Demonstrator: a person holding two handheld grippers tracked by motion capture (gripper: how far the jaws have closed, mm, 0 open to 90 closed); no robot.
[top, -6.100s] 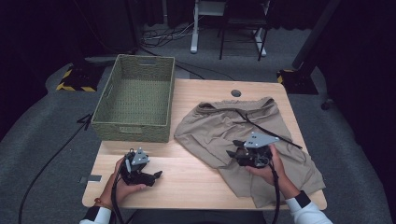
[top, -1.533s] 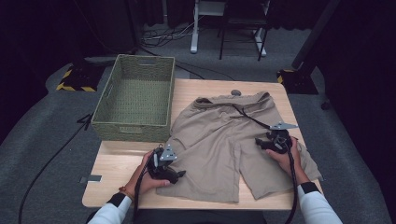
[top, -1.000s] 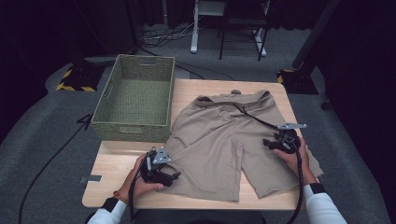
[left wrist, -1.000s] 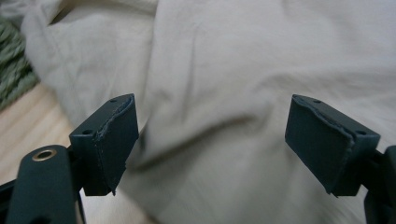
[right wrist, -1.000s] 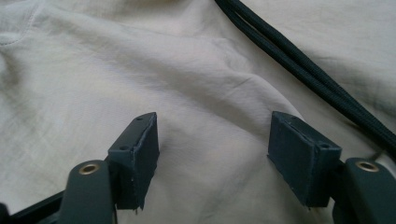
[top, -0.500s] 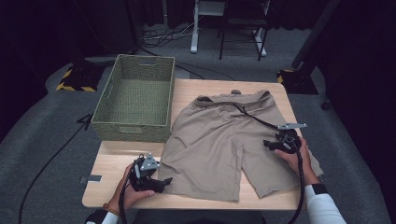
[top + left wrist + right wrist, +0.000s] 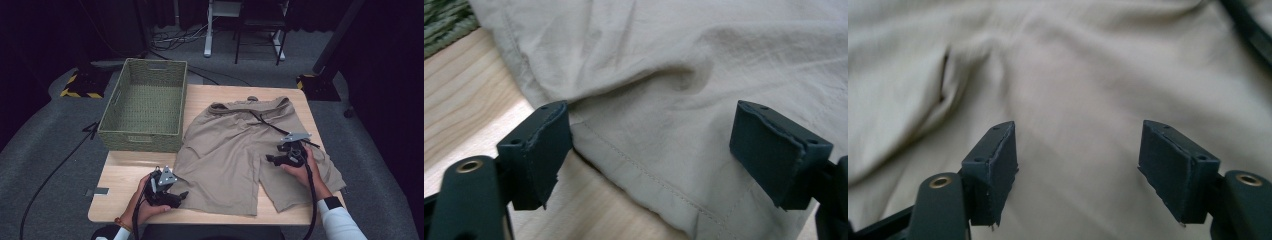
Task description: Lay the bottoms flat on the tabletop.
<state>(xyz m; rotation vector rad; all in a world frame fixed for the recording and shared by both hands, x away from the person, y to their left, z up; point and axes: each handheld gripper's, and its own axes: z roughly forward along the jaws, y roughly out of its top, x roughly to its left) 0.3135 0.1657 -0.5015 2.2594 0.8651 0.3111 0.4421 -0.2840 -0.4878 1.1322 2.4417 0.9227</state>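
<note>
**Khaki shorts spread flat, both grippers wide**

We see a pair of khaki shorts lying spread on the pale wooden table, waistband toward the far edge and the two legs toward the person. The cloth is a thin, matte woven cotton, softly creased, with a stitched hem that we follow along the near edge in the left gripper view. A dark cord runs across the waist.

The left gripper sits at the hem corner of the left leg, its black, blocky rubber jaws standing wide, with the hem lying between them but not pinched. The right gripper hovers over the right leg; its jaws have just been closing a little yet stand well apart over bare fabric, gripping nothing.

Beside the shorts stands a rectangular woven basket, olive green with a coarse ribbed weave.
</note>
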